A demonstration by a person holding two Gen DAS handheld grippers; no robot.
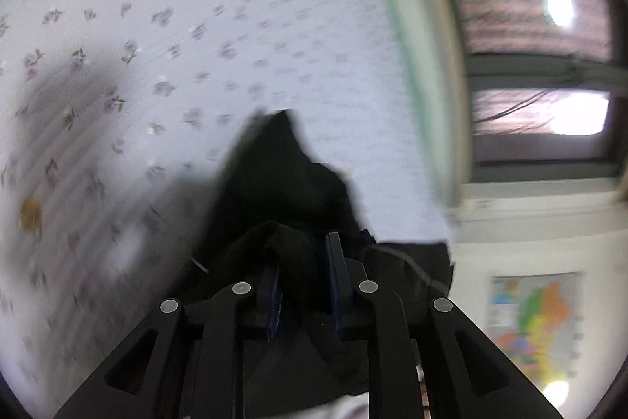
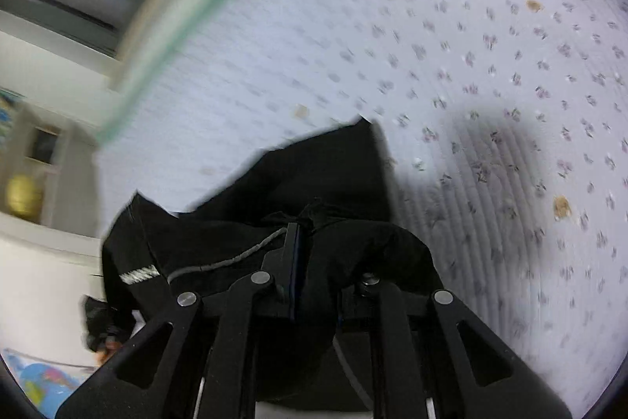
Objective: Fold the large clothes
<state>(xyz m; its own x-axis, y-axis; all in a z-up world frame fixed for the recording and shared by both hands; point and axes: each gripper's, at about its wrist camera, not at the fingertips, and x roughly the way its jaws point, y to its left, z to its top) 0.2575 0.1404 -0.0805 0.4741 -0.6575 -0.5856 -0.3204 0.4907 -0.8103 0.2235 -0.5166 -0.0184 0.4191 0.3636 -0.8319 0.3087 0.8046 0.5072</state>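
Note:
A black garment hangs bunched from my left gripper, whose jaws are shut on a fold of it, lifted above the floral bedsheet. In the right wrist view the same black garment, with a grey drawstring and a small white label, is held by my right gripper, shut on the fabric. The cloth drapes over the right finger and hides it. Both views are motion blurred.
The bed has a green-edged border, also seen in the right wrist view. A window is beyond the bed. A coloured map hangs on the wall. A shelf with a yellow globe-like object stands at the left.

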